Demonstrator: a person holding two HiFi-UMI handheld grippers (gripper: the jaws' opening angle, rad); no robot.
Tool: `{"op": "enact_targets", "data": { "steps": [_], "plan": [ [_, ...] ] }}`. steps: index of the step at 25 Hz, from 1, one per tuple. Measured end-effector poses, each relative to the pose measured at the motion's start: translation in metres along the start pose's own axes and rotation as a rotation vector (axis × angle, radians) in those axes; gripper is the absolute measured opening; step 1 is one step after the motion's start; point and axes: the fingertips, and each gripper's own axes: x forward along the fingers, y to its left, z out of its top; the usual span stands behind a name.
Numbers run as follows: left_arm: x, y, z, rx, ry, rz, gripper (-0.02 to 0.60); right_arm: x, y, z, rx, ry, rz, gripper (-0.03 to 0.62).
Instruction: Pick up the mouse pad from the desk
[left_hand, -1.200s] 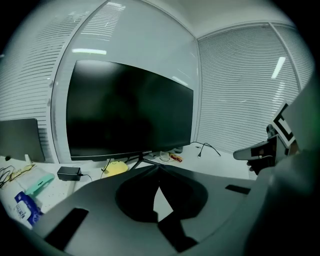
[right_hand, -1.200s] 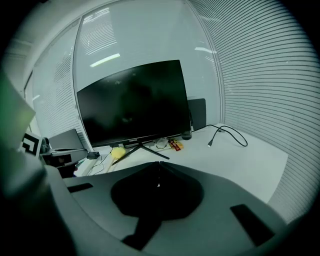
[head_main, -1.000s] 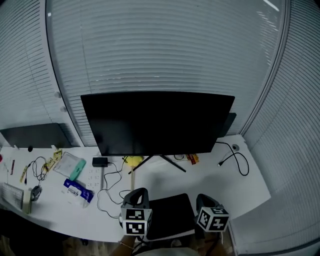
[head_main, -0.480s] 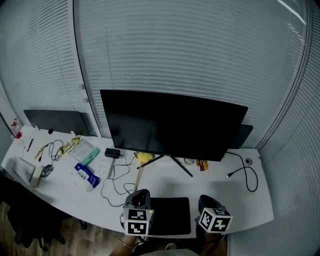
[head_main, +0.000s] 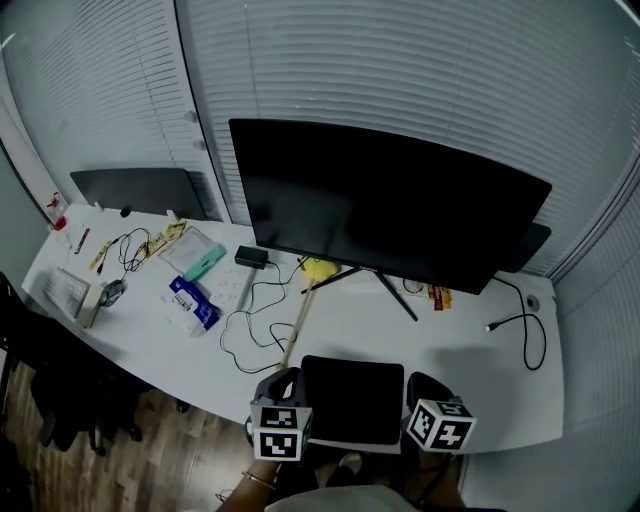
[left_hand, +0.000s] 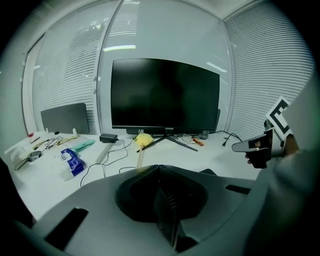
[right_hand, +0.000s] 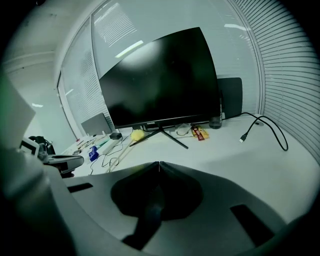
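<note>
Both tools hover with their jaws pressed together and nothing between them: the left tool (head_main: 281, 378) is just beside the left edge of the mouse pad (head_main: 352, 400) and the right tool (head_main: 424, 384) is just beside its right edge. Each tool's own view shows its two jaws meeting in a thin seam, with bare counter beyond.

The white counter (head_main: 470, 375) curves across the scene and carries a wide dark monitor (head_main: 385, 205) at its back. The mouse pad is a black rectangle lying flat in front of the monitor's stand, at the near edge of the counter, with nothing resting on it. Whether its front edge overhangs the counter cannot be told.

Left of the pad, a black cable (head_main: 248, 335) loops near its corner, and a pale stick with a yellow head (head_main: 318, 268) points toward it. A blue packet (head_main: 193, 302) lies well apart to the left.

The step in hand looks like the approach, before any grip. A flat, thin pad gives closed jaws nothing to bite, so the jaws should part first. One tool would do well to come in low at a side or front edge, slip one jaw under, and close on the rim. If the edge will not lift, the other tool could press on the pad and slide it toward the counter's edge to expose a lip. The left tool should keep clear of the cable loop.
</note>
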Motion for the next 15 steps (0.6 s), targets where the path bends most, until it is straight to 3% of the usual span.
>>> {"op": "enact_targets", "data": {
  "steps": [15],
  "plan": [
    [0.015,0.003,-0.057,-0.048,0.134,-0.01,0.017,0.018,-0.002,-0.06,0.014,0.153,-0.018,0.034]
  ]
}}
